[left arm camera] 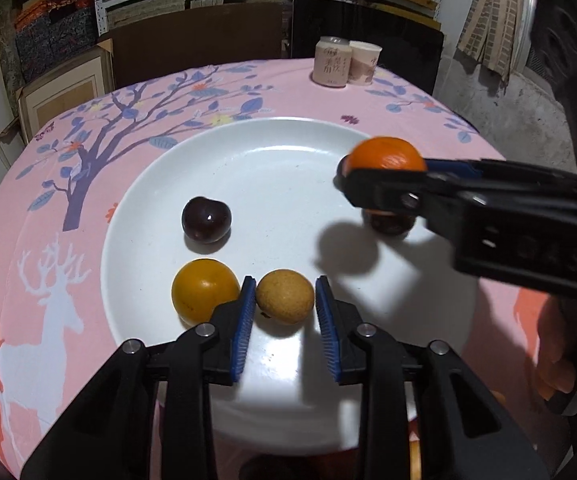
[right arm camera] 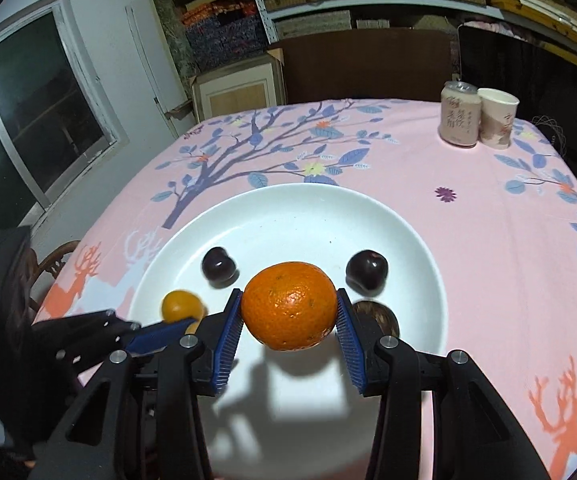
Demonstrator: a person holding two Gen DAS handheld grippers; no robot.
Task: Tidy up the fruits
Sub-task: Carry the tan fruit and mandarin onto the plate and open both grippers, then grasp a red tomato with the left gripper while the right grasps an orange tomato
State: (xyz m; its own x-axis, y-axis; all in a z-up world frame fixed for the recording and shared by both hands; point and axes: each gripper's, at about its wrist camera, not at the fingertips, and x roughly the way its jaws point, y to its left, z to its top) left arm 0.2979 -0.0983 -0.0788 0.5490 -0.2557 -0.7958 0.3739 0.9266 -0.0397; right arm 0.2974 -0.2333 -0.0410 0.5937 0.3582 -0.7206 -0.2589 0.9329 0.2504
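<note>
Lower frame: left gripper (left arm camera: 285,308) stands spread around a tan, rough-skinned round fruit (left arm camera: 284,296) resting on the white ceramic plate (left arm camera: 248,152). Beyond, right gripper (right arm camera: 288,322) pinches a glossy orange mandarin (right arm camera: 289,306) above the plate; it should lower gently into open space.

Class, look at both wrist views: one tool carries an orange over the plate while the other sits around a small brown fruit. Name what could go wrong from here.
1. The orange hangs above the plate, clamped only at its sides by the right tool; it could slip and knock the dark cherries below.
2. The left tool stands just apart from the brown fruit, so that fruit may roll.
3. The yellow fruit sits against the left tool's outer finger and could get nudged.
</note>
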